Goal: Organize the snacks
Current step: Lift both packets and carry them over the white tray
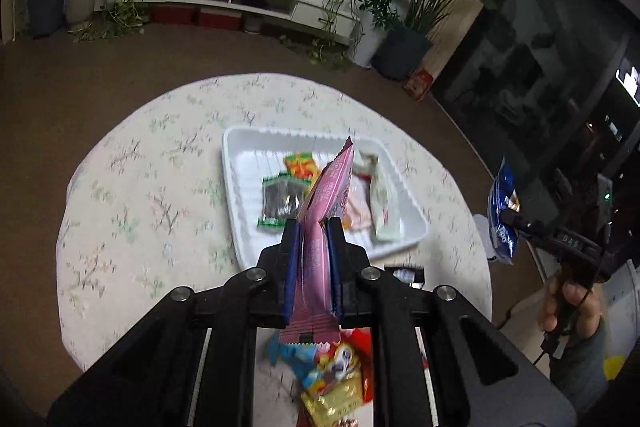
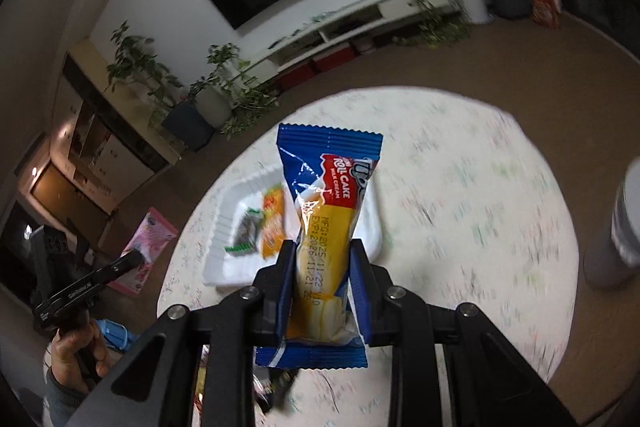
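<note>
Left gripper [image 1: 312,227]: gripping the pink snack packet [image 1: 328,187] mid-body, aloft, nose pointing at the white tray [image 1: 240,227] at twelve o'clock, likely for deposit; right gripper [image 2: 324,255]: clamping the blue roll cake packet [image 2: 328,219] likewise, tray [image 2: 220,227] lying at eleven o'clock; loose snacks [image 1: 332,379] are waiting at six o'clock.
</note>
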`<action>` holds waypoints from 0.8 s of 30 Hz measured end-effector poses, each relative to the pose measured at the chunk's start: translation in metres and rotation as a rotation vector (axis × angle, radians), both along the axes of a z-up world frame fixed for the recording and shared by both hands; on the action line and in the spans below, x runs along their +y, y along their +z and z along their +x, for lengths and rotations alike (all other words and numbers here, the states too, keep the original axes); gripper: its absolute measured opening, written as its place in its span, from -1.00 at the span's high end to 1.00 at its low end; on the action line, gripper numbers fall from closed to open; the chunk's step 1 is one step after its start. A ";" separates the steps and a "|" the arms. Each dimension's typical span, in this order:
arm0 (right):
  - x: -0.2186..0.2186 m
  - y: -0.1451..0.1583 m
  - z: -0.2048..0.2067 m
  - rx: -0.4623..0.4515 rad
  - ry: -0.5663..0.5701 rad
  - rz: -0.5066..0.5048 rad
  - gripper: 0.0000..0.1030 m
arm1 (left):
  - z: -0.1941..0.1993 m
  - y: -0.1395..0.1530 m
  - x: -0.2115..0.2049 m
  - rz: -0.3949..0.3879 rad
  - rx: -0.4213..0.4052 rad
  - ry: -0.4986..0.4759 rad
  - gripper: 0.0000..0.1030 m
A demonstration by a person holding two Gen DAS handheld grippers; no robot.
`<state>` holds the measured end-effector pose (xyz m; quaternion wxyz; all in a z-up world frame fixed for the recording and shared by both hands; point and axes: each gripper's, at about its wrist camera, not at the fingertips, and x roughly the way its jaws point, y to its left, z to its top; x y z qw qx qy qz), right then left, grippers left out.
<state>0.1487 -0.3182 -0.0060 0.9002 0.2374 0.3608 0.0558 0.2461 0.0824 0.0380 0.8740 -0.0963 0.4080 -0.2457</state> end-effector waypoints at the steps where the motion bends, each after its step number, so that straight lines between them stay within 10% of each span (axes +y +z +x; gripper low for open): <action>1: 0.004 0.011 0.012 -0.011 0.019 -0.016 0.45 | 0.009 0.003 -0.004 -0.002 0.000 -0.001 0.76; 7: 0.043 0.034 0.098 0.051 0.140 -0.089 0.45 | 0.061 -0.005 -0.028 0.000 0.048 0.016 0.76; 24: 0.101 -0.080 0.190 0.294 0.192 -0.191 0.45 | 0.116 -0.098 -0.075 0.127 0.148 0.037 0.75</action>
